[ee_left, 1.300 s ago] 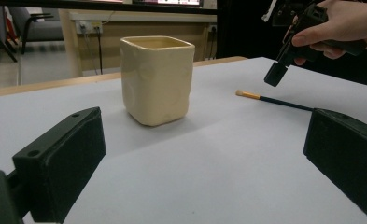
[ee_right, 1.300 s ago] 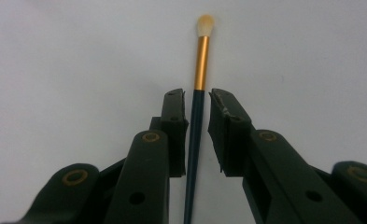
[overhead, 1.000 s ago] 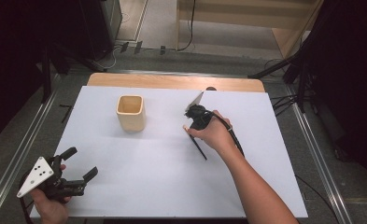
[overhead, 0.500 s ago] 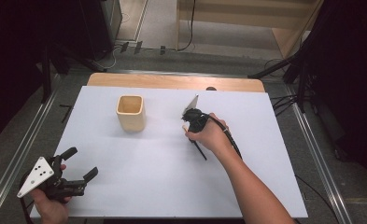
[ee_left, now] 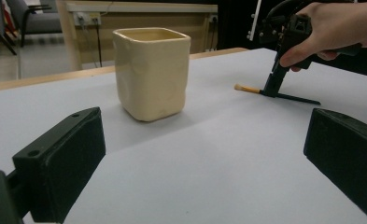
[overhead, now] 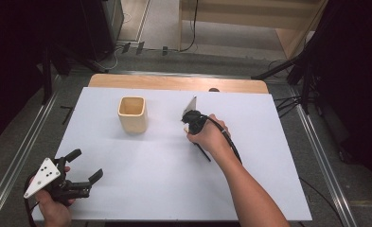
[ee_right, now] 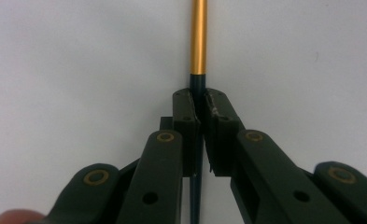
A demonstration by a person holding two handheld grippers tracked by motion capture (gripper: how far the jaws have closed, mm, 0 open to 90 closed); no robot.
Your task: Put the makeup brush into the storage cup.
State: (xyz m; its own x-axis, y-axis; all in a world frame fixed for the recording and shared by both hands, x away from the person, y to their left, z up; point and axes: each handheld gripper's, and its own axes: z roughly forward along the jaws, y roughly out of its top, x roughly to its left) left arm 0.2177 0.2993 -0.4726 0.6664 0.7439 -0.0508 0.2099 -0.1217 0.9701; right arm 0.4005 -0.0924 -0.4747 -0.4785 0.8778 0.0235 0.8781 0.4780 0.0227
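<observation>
Since the earlier frame, shifted slightly toward lower right of the high view: right gripper [overhead: 191, 124], jaws just closing, now clamped on the dark handle of a brush [ee_right: 198, 42] lying on the white surface [overhead: 141, 189]. In the right gripper view, pads pressed against the handle from both sides at centre frame, gold ferrule running straight up to the top edge. In the left gripper view, same brush at upper right, pale bristle tip pointing left, dark handle trailing right from under the gripper. Left gripper [overhead: 86, 166] unmoved at lower left of the high view, jaws spread wide, holding nothing, resting low over the surface. Cream square cup [overhead: 133, 113] upright at upper centre-left, well apart from the brush, standing between both grippers.
</observation>
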